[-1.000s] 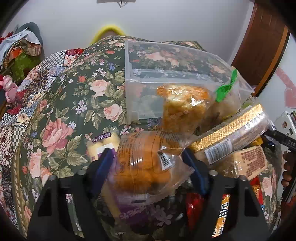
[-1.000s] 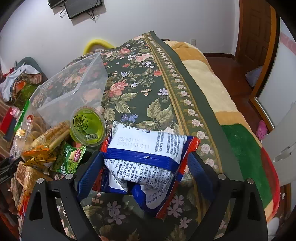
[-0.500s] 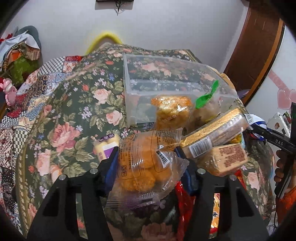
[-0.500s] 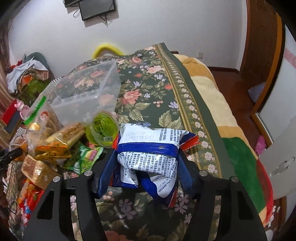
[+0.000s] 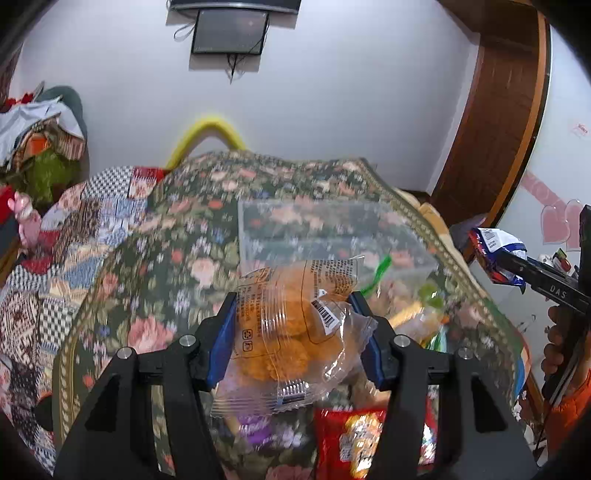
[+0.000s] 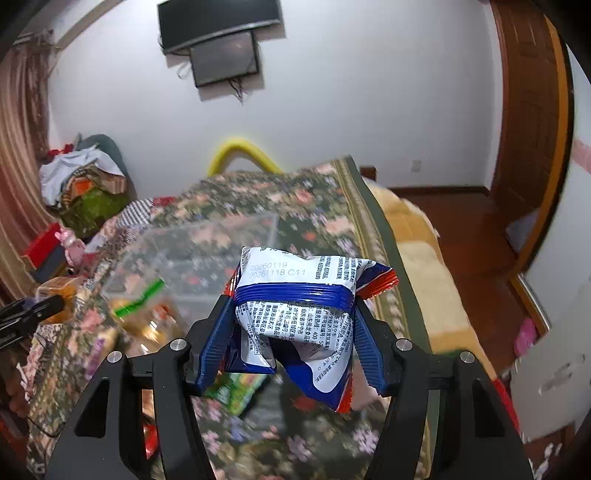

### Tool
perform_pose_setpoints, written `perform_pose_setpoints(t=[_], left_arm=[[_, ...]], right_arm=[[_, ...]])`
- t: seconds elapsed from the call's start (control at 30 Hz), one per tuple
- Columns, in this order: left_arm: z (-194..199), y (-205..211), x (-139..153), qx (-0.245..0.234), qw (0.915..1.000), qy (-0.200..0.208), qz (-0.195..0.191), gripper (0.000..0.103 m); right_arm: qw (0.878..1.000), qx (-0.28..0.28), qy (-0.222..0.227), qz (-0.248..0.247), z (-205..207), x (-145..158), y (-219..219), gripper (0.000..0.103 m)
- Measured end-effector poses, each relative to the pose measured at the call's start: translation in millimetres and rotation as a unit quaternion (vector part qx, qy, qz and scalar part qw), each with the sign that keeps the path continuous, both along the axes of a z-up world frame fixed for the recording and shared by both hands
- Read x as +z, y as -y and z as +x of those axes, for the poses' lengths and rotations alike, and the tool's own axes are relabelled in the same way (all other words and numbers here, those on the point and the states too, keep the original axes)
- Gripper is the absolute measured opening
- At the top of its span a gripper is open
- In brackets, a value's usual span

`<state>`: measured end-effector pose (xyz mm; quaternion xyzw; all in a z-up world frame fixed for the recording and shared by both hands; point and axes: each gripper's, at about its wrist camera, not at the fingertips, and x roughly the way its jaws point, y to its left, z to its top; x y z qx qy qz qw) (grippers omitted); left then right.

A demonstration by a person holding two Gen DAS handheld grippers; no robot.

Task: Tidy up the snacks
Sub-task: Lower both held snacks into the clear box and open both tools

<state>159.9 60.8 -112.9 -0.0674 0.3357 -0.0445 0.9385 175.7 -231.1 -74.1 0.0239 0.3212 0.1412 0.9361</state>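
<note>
My left gripper is shut on a clear bag of orange pastries and holds it above the floral bedspread. My right gripper is shut on a blue and white snack packet, also lifted; that packet shows in the left wrist view at the far right. An empty clear plastic bin stands on the bed beyond both grippers; it also shows in the right wrist view. Loose snacks lie near it, among them a red packet and a green packet.
The bed with the floral cover fills the middle. A pile of clothes sits at the back left. A wooden door and wooden floor lie to the right. A screen hangs on the white wall.
Both grippers have risen from the bed with their bags held, and the views now look further over the bin toward the wall.
</note>
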Motion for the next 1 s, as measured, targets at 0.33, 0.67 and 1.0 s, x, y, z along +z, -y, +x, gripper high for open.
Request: perform_pose_setpoints(t=[0.33,0.67,1.0], left_arm=[[35,9,27,-0.005,0.9995,0.032,-0.001,0.058],[78,23,16,-0.012,0.9998,0.014,0.003,0.058],[126,25,-15,-0.008,0.999,-0.041,0.012,0.058]], right_arm=[[0.999,0.042,0.025,0.011,15,12,-39,0.059],[0.998,0.07,0.002,0.006,38,-7,-72,0.059],[0.996,0.07,-0.061,-0.014,81,-37,-84,0.059]])
